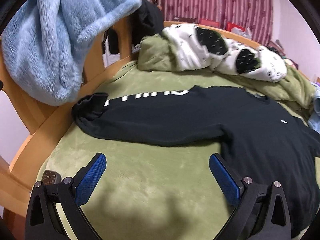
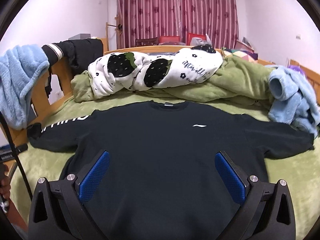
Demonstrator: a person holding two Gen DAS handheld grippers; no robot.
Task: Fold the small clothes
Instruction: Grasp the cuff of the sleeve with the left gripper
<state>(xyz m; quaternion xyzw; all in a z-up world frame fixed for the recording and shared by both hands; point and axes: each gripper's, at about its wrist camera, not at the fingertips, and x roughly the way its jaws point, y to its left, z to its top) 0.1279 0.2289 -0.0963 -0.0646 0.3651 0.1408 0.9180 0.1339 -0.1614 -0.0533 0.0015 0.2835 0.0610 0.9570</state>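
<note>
A black long-sleeved sweatshirt [image 2: 160, 140] lies flat, front up, on the green bed cover [image 2: 290, 180], sleeves spread to both sides, collar at the far side. It also shows in the left wrist view [image 1: 200, 120], where its left sleeve with white lettering stretches across. My left gripper [image 1: 158, 160] is open and empty, above the green cover just in front of that sleeve. My right gripper [image 2: 162, 158] is open and empty, above the sweatshirt's lower body.
A white blanket with black strawberries [image 2: 160, 72] and bunched green bedding lie at the far side. A light blue fleece [image 1: 50, 46] hangs on the wooden bed frame at left. More blue fleece clothes [image 2: 294, 100] sit at right. A small dark device [image 1: 50, 177] lies at the bed's left edge.
</note>
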